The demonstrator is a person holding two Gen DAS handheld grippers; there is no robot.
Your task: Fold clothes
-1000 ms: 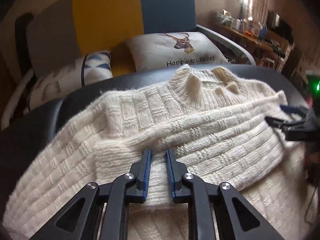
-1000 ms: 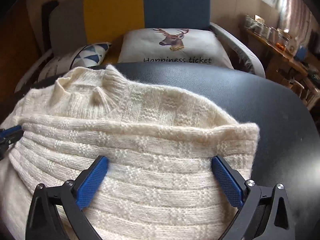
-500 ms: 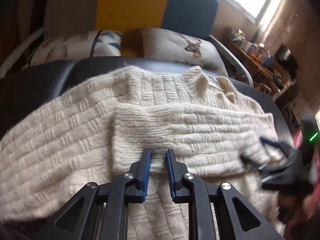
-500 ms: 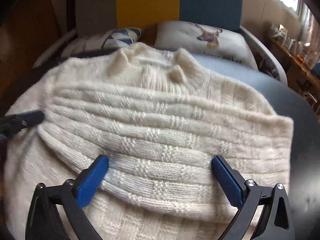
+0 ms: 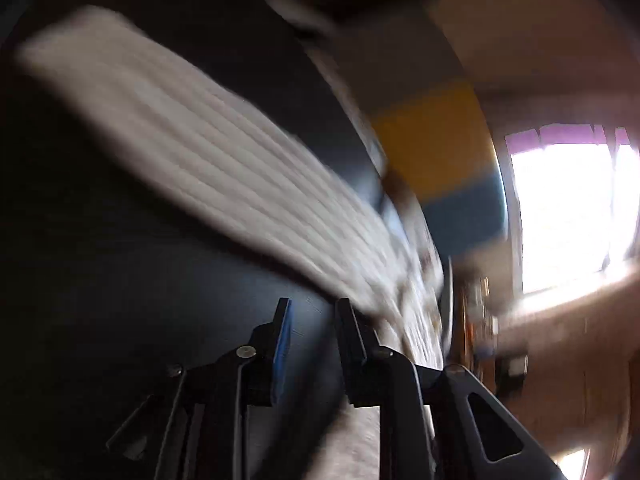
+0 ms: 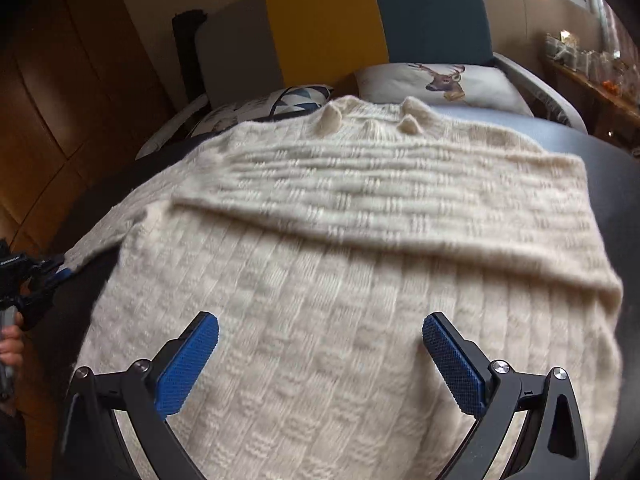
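Cream sweater on black table – right gripper agape, left gripper slightly parted; no legible writing.

The left wrist view is heavily smeared by motion blur: the cream sweater is streaked into soft bands and the black table is left dim and featureless. A window at the right is blown out to pure white, with purple fringing along its upper edge and a hazy flare spread below it. The frame is tilted, and its corners are darkened by the fisheye. The right wrist view is evenly lit by soft daylight and mostly sharp, though slight blur is seen across the sweater's folded upper band. A soft shadow is cast under that fold. Straight edges are bowed toward the rim.
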